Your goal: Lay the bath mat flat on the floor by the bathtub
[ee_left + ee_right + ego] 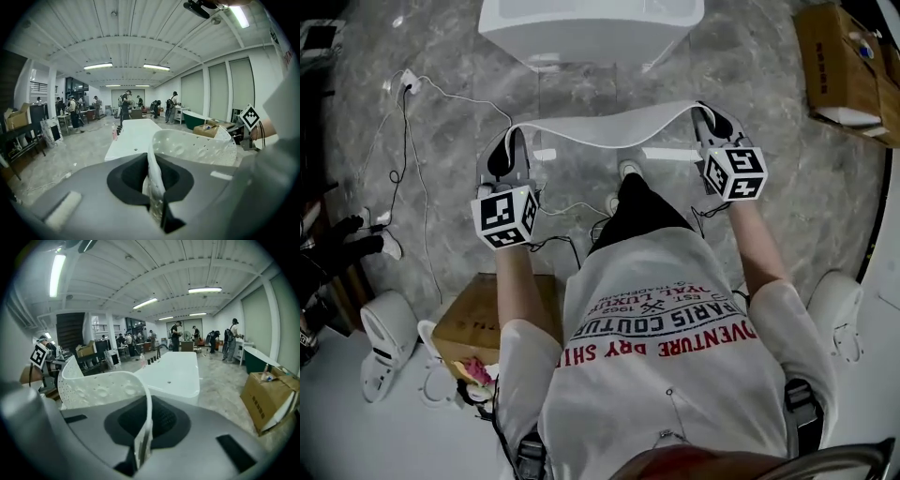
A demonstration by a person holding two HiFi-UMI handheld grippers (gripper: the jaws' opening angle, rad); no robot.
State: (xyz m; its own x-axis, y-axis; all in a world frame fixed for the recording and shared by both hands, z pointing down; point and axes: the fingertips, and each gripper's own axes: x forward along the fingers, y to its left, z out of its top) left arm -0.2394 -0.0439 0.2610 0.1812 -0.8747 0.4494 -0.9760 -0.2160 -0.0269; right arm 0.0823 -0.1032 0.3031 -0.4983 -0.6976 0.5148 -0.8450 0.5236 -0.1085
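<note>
Over the floor [787, 225], just short of the bathtub [591, 28], I've got the bath mat [609, 127] strung between both grippers and clear of the ground. Left gripper [512, 141]: jaws clamped on the mat's left end; its own view shows the white sheet pinched between them, nothing else in there. Right gripper [705, 117]: same, jaws closed on the opposite end. From above the mat reads as a thin band w/ a slight sag mid-span, so I take it the sheet hangs edge-on, running approx. parallel to the tub's near side.

Step, as I judge it: positioning is about right, lowering not done yet, and no part of the mat looks to be on the floor.

Next move needs both hands going down together and level, w/ enough tension to stop a fold. I'd let the hanging edge touch first by the tub base, lay the rest back toward me, and open the jaws only once it's flat. One thing to watch is my shoe [628, 170] right under the mat, so I may need to step back. Cardboard box [839, 66] on the right is well apart, no issue.
</note>
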